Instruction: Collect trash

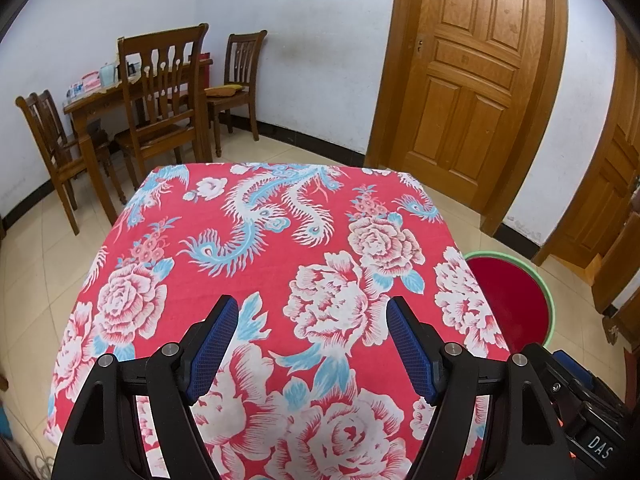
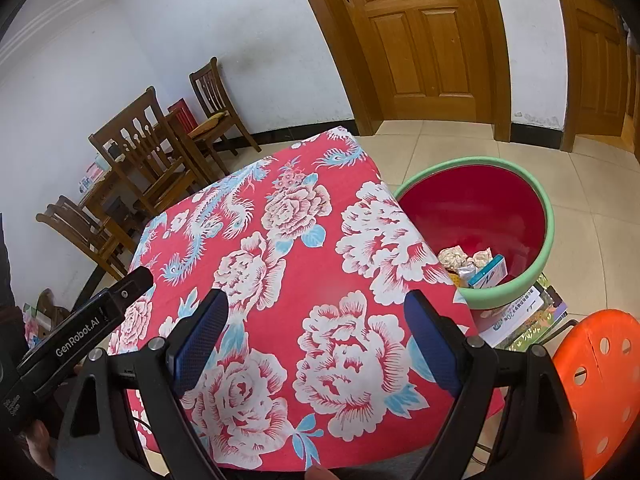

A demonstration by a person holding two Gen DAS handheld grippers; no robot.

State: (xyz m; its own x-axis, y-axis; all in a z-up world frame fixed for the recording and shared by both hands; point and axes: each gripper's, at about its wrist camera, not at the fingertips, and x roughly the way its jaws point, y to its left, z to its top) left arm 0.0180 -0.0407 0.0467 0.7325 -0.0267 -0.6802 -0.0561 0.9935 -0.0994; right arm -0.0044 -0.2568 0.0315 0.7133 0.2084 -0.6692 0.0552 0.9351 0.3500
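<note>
A small table under a red floral cloth [image 1: 280, 248] [image 2: 304, 264] fills both views, with no loose item on it. My left gripper [image 1: 310, 308] hovers over the near half of the cloth, open, with nothing between its blue pads. My right gripper [image 2: 316, 304] hangs likewise over the cloth, open and holding nothing. To the table's right on the floor stands a bin with a green rim and red inside [image 2: 548, 216] [image 1: 548, 292]. Inside it lie crumpled paper wads [image 2: 452, 258] and a small blue-and-white box [image 2: 490, 274].
An orange perforated stool [image 2: 600, 392] stands at the near right, with books or magazines [image 2: 524, 316] on the floor beside the bin. A wooden dining table with chairs [image 1: 156, 92] stands at the back left. Wooden doors [image 1: 472, 64] line the far wall. The left gripper's body [image 2: 80, 340] shows at the right wrist view's left edge.
</note>
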